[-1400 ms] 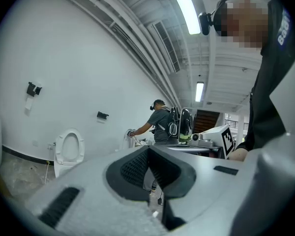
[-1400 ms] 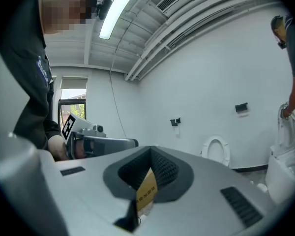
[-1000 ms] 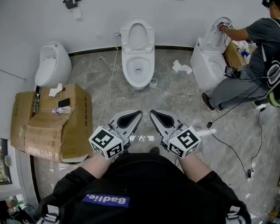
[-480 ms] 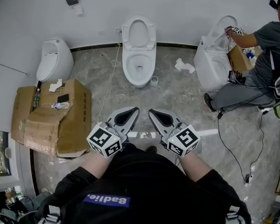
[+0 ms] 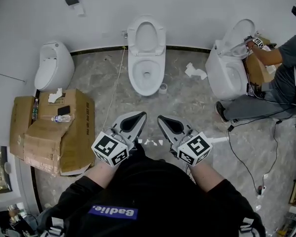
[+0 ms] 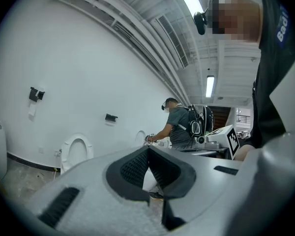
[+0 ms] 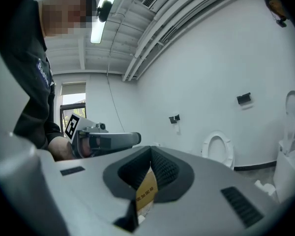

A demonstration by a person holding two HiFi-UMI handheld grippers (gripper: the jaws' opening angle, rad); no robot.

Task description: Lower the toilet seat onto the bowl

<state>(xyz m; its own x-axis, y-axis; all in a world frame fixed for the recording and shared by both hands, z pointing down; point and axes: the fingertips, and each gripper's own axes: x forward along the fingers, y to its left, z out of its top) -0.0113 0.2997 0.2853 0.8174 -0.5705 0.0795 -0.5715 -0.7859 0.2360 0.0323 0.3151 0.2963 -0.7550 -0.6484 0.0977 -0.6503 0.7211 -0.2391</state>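
The left hand-held gripper [image 5: 139,116] and right hand-held gripper [image 5: 162,119], clenched empty at lower centre, must reach the raised seat [image 5: 146,35] at top centre and ease it down gently.

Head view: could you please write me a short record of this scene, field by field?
toilet seat: raised, leaning back toward the wall
bowl: uncovered
left gripper: shut, empty, well short of the bowl
right gripper: shut, empty, beside the left gripper
cardboard box: on the floor, left side
other person: at the right-hand toilet
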